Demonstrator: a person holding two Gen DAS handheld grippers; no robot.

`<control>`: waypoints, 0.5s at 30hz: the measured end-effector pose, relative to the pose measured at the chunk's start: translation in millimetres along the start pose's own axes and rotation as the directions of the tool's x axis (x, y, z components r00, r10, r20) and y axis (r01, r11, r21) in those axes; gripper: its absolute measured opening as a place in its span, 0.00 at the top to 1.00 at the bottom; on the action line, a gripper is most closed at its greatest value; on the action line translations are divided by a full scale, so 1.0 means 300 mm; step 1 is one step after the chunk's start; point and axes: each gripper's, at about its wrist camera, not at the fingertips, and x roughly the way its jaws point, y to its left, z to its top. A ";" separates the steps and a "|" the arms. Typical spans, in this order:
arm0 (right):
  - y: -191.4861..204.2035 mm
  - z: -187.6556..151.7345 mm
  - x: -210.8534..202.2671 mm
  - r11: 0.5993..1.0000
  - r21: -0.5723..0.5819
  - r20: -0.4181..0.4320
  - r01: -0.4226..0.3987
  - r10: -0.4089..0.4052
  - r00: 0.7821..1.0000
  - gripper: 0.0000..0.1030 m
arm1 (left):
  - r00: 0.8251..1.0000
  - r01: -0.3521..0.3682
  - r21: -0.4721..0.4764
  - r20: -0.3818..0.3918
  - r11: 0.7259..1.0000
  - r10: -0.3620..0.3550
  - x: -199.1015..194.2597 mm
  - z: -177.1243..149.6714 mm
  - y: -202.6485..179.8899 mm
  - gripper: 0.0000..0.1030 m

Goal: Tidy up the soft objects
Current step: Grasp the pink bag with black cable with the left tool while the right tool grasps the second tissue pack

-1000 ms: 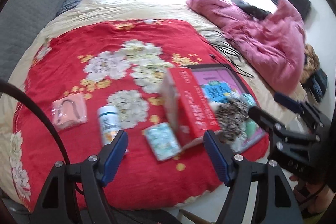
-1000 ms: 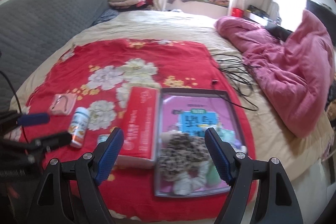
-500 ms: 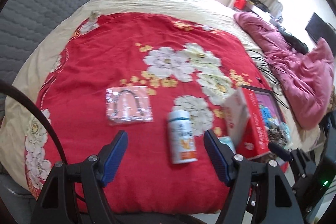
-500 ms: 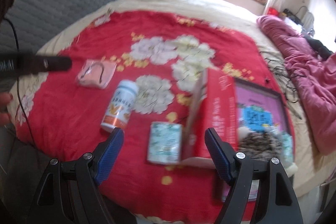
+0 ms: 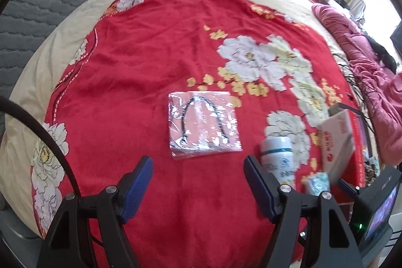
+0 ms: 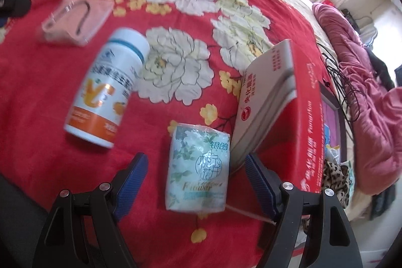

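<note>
- Since the earlier frames both grippers have dropped closer to the bed and swung leftward: the pink packet, once at the far left, now sits centre in the left wrist view, and the tissue pack now lies between the right fingers' tips.
- The left gripper [image 5: 198, 180] has its fingers released, spread wide with nothing between them, above bare red blanket [image 5: 125, 72].
- Just beyond its tips lies the pink packet [image 5: 204, 126], flat in clear wrap with a black cord showing.
- The right gripper [image 6: 194, 177] is also released; the tissue pack [image 6: 198, 167] lies in the gap, touched by neither finger.
- To the pack's right, the red box [image 6: 284, 107] stands tilted, close against it.
- Upper left of the pack, the white bottle [image 6: 105, 87] lies on its side.
- Far right, a crumpled pink quilt [image 6: 364, 82] covers the bed's edge.
</note>
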 end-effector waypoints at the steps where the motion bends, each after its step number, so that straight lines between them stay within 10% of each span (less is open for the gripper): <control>1: 0.008 0.004 0.016 1.000 -0.012 -0.008 0.017 -0.017 1.000 0.22 | 1.000 -0.003 -0.002 -0.008 1.000 0.003 0.018 0.007 0.005 0.28; 15: 0.061 0.062 0.141 0.987 -0.109 -0.031 0.118 -0.122 0.992 0.27 | 0.995 0.005 -0.032 -0.097 0.999 -0.008 0.269 0.109 0.010 0.24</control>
